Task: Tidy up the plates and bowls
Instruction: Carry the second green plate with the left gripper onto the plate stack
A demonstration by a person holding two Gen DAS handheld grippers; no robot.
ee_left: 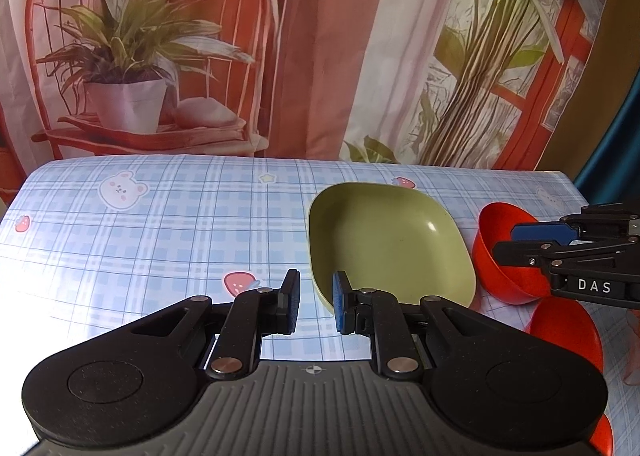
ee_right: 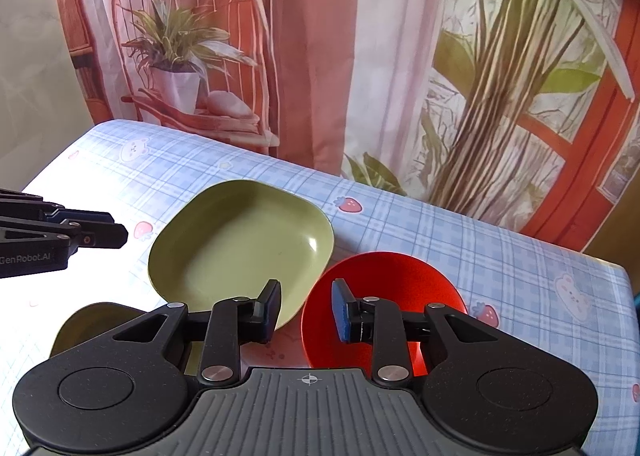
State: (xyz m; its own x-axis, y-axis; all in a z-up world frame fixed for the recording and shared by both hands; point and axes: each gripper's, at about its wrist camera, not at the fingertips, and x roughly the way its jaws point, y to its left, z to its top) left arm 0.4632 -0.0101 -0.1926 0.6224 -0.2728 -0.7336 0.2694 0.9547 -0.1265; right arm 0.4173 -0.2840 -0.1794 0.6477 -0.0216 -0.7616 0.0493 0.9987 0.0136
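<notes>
A green square plate (ee_left: 390, 240) (ee_right: 240, 244) lies on the checked tablecloth (ee_left: 160, 240). My left gripper (ee_left: 316, 302) hovers at the plate's near left corner. Its jaws stand a narrow gap apart, and only cloth shows between them. A red bowl (ee_left: 500, 276) (ee_right: 400, 280) sits right of the plate. My right gripper (ee_right: 306, 310) (ee_left: 516, 242) straddles the bowl's left rim, one pad inside and one outside. Neither pad visibly presses on the rim. A second red bowl (ee_left: 568, 332) lies nearer to me. An olive dish (ee_right: 84, 324) is partly hidden under the right gripper.
A printed curtain (ee_left: 320, 55) hangs behind the table's far edge. The table's right end (ee_right: 624, 280) drops off beside a brown wall. The left half of the cloth (ee_left: 120, 256) shows only printed bears and strawberries under bright glare.
</notes>
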